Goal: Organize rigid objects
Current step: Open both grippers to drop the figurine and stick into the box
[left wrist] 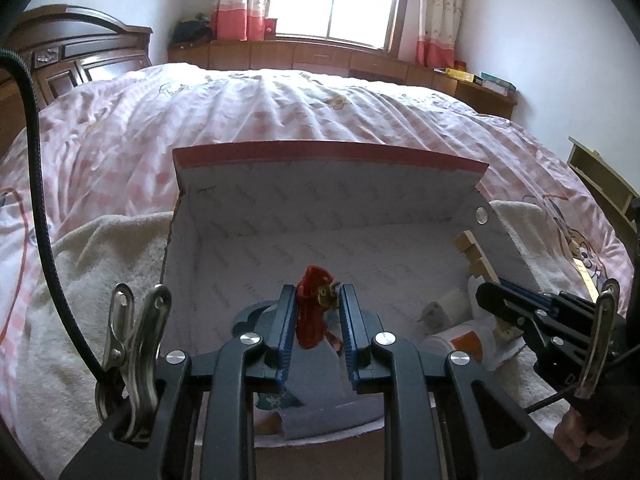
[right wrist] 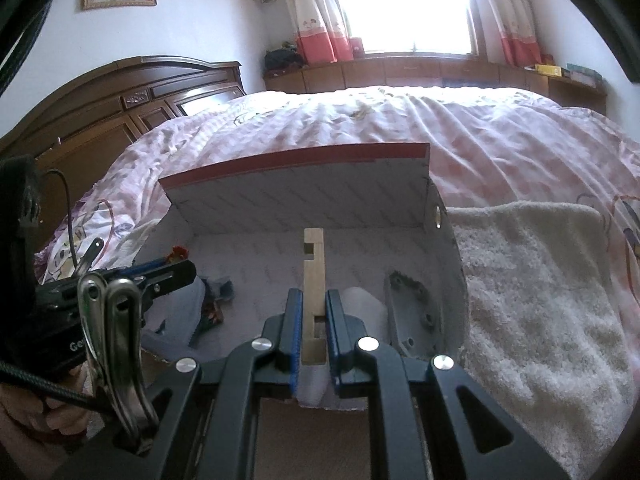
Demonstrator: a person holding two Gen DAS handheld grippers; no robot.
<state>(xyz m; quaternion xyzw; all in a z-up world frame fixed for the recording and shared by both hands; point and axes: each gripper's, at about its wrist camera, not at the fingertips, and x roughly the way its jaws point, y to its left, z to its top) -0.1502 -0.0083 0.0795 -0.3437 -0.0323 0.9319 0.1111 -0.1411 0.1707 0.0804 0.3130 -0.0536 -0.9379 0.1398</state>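
The left claw (left wrist: 318, 298) points forward and tilts downward, its two blue-lined fingers (left wrist: 287, 320) drawn close and pressing from either side on a red toy figure (left wrist: 312, 308) — the figure stands up between the pads. The right claw (right wrist: 314, 300) takes the same downward slant, its fingers (right wrist: 294, 320) clamped on a pale wooden piece (right wrist: 313, 276) that rises upright out of the grip. The two claws sit side by side — each shows at the edge of the other's view. A bare hand (left wrist: 580, 436) grasps the right claw's handle from below, low at the frame's corner.
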